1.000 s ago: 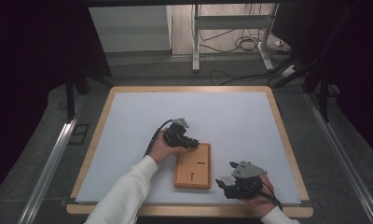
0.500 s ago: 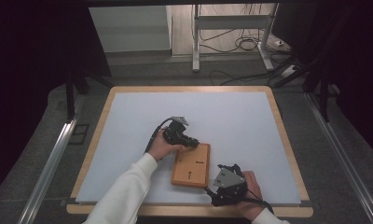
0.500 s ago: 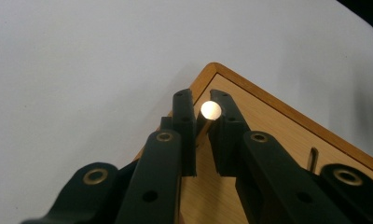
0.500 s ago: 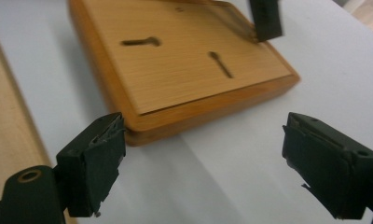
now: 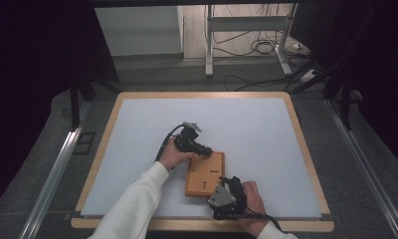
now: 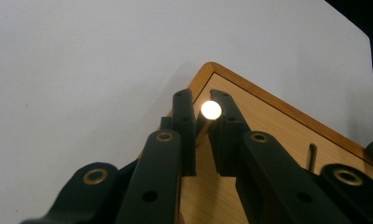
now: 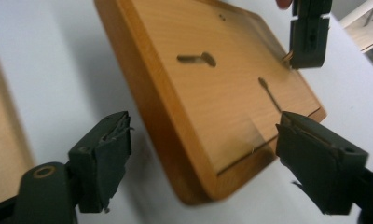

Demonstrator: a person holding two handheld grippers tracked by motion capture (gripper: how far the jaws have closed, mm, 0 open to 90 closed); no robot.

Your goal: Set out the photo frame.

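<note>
A flat wooden board (image 5: 205,174) with a keyhole slot (image 7: 196,59) lies on the white mat. My left gripper (image 5: 206,150) rests at the board's far left corner. Its jaws (image 6: 201,96) are shut on a small pin with a bright round head (image 6: 210,110) that stands at the board's edge (image 6: 268,135). My right gripper (image 5: 231,184) sits at the board's near right corner. It stands open (image 7: 203,140), and its jaws have just been closing a little. The corner of the board (image 7: 212,102) lies between them, clear of the pads. The left gripper's jaws (image 7: 308,37) show farther off.
The white mat (image 5: 137,149) covers a table with a wooden rim (image 5: 306,149). The rim's front strip (image 7: 3,154) runs close behind my right gripper. Beyond the table stand a metal frame (image 5: 209,45) and floor cables (image 5: 259,47).
My right gripper has moved left along the table's front to the board's near right corner. The left gripper and the board have stayed put.
</note>
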